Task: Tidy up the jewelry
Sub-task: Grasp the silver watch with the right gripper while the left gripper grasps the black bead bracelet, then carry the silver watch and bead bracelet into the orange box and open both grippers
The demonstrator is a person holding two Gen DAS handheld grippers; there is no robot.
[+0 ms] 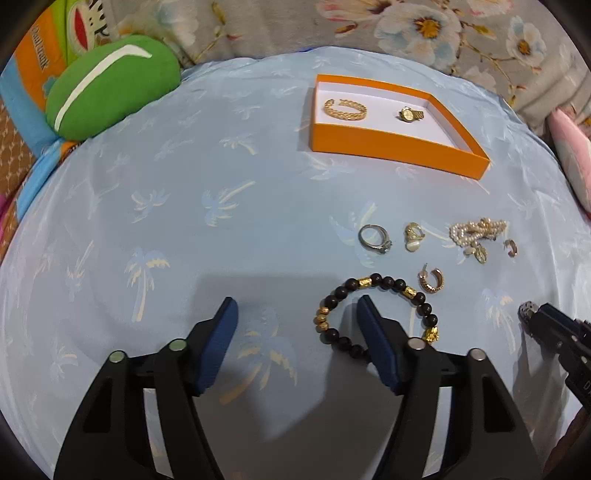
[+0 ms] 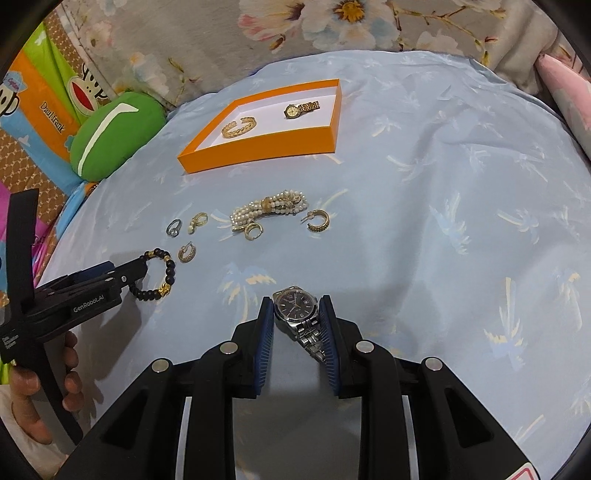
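Note:
An orange box [image 1: 391,146] [image 2: 258,157] holds a gold bangle [image 1: 345,109] [image 2: 239,126] and a gold watch [image 1: 409,113] [image 2: 301,109]. My right gripper [image 2: 296,314] is shut on a silver watch [image 2: 295,308] with a dark dial, just above the cloth. My left gripper [image 1: 297,312] is open, its right finger inside the loop of a black and gold bead bracelet [image 1: 376,284] [image 2: 166,273]. A silver ring [image 1: 375,238], a gold ring [image 1: 413,236], a pearl bracelet [image 1: 476,229] [image 2: 269,208] and hoop earrings [image 1: 431,281] [image 2: 318,220] lie on the cloth.
A light blue palm-print cloth [image 1: 184,221] covers the surface. A green pouch [image 1: 110,85] [image 2: 114,133] sits at the far left edge beside a colourful box [image 2: 40,110]. Floral fabric [image 1: 443,29] lies behind. A pink cushion [image 1: 572,158] is at the right.

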